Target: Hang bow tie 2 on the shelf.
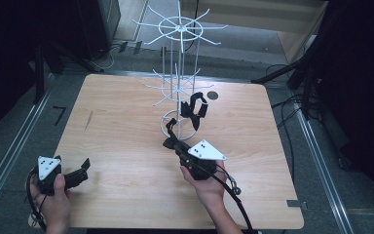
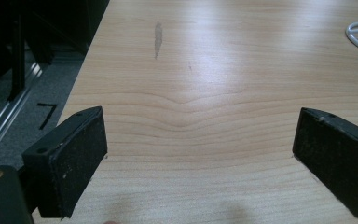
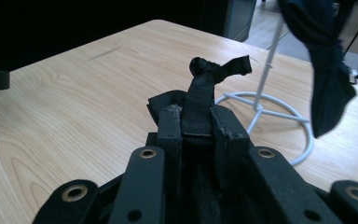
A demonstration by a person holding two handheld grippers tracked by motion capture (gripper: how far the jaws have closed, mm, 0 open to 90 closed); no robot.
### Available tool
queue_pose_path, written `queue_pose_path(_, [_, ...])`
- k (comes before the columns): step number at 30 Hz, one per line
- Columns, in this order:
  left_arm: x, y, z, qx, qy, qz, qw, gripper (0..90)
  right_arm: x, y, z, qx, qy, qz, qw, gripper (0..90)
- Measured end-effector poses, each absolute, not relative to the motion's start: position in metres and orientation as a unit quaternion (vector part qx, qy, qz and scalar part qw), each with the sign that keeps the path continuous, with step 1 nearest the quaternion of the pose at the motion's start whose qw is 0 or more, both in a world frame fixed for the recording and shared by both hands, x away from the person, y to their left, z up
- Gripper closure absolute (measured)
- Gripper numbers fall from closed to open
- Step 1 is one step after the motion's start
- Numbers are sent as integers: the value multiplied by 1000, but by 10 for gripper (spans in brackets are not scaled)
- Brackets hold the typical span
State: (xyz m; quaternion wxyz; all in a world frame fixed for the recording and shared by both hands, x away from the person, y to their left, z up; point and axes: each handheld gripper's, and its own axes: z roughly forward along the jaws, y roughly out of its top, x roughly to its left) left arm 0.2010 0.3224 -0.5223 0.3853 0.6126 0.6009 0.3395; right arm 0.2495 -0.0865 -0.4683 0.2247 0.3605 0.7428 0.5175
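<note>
A white wire rack [image 1: 180,73] with spoked arms stands on the wooden table [image 1: 117,146], on a ring base [image 3: 279,114]. One black knotted fabric band [image 1: 195,109] hangs from a low arm of the rack [image 3: 326,88]. My right gripper [image 1: 171,138] is shut on a second black knotted band [image 3: 200,100], whose knot sticks up past the jaws, just in front of the ring base. My left gripper [image 1: 83,170] rests at the table's near left corner, jaws wide open with bare wood between them [image 2: 200,154].
A small dark round disc [image 1: 212,95] lies on the table behind the rack. A grey smear [image 2: 158,37] marks the wood at the left. Dark stands and cables [image 1: 292,102] surround the table, and a black cable [image 1: 233,200] trails from my right gripper.
</note>
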Motion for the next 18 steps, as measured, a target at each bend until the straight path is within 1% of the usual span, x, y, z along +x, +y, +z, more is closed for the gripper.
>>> queue_pose_path(18, [201,322,-522,614,601,338,385,37,226,-121,-454,374,715,535,249,762])
